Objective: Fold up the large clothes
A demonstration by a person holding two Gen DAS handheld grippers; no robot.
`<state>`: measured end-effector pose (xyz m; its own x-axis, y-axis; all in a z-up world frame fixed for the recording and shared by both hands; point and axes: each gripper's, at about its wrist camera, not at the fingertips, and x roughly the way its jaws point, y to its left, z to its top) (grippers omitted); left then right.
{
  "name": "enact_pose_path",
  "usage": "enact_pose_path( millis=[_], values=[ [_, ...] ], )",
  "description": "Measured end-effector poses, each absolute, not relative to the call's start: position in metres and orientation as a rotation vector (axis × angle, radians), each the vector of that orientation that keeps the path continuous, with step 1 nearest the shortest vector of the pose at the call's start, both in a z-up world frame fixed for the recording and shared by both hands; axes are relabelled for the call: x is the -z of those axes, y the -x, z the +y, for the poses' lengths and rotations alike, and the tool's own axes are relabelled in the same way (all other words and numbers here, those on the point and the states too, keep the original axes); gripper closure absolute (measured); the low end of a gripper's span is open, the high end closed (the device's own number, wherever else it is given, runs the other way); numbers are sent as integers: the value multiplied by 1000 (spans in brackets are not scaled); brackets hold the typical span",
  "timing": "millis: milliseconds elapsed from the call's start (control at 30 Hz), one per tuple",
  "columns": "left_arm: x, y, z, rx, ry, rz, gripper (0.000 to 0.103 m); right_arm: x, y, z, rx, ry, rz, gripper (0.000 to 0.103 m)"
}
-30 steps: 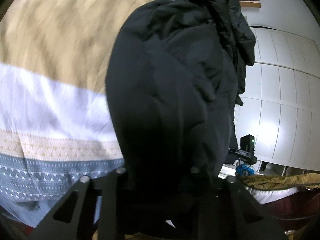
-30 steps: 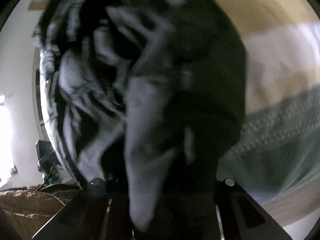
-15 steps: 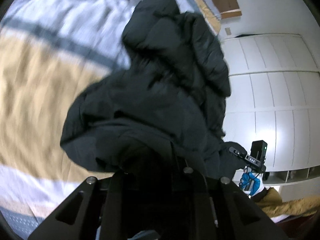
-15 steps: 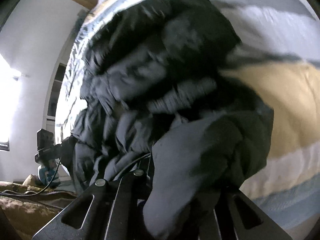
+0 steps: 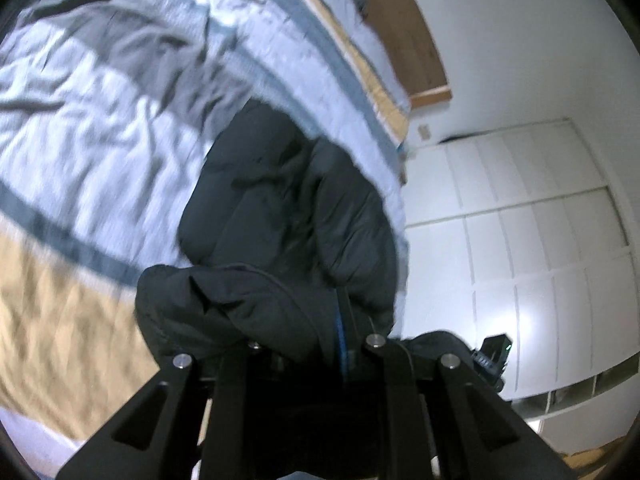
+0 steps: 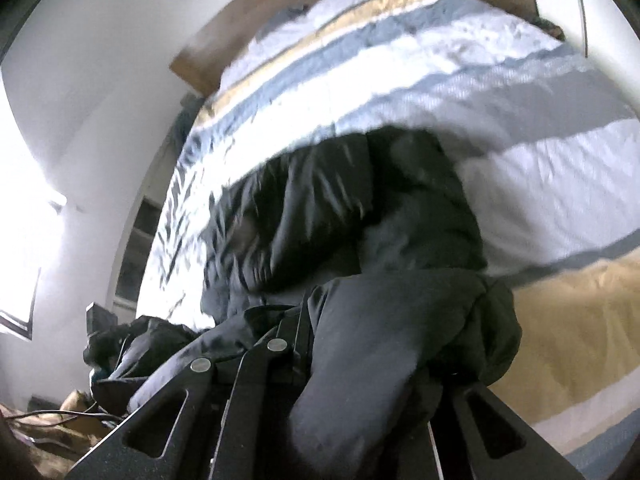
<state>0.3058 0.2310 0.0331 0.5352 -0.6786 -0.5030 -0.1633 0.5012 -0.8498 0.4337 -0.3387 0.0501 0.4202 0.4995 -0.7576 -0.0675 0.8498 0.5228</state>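
Observation:
A black padded jacket (image 5: 288, 216) stretches from both grippers out across the striped bed cover (image 5: 100, 120). My left gripper (image 5: 312, 344) is shut on a bunched edge of the jacket, and the cloth hides its fingertips. In the right wrist view the same jacket (image 6: 360, 220) lies over the bed cover (image 6: 520, 120). My right gripper (image 6: 360, 360) is shut on another bunched fold of the jacket, its tips buried in cloth.
White cupboard doors (image 5: 540, 240) stand to the right of the bed. A wooden headboard (image 5: 404, 28) is at the far end. A small black device (image 5: 492, 354) sits by the cupboards. A bright window (image 6: 24, 220) and brown cloth (image 6: 44, 432) are at the left.
Both grippers have swung the hanging jacket forward and down, so it now lies out along the bed. The view has tipped up toward the headboard.

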Motion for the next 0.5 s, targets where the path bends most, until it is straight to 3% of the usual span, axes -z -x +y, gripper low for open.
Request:
enact_pose_path(
  millis=[200,500],
  values=[
    [-45,-348,242,354,1085,918,88,-57,-467,-348,-306,-521,1045,95],
    [-25,-429,229,279,1090,970,88,-40,-522,-347,-162,-544,1099,95]
  ],
)
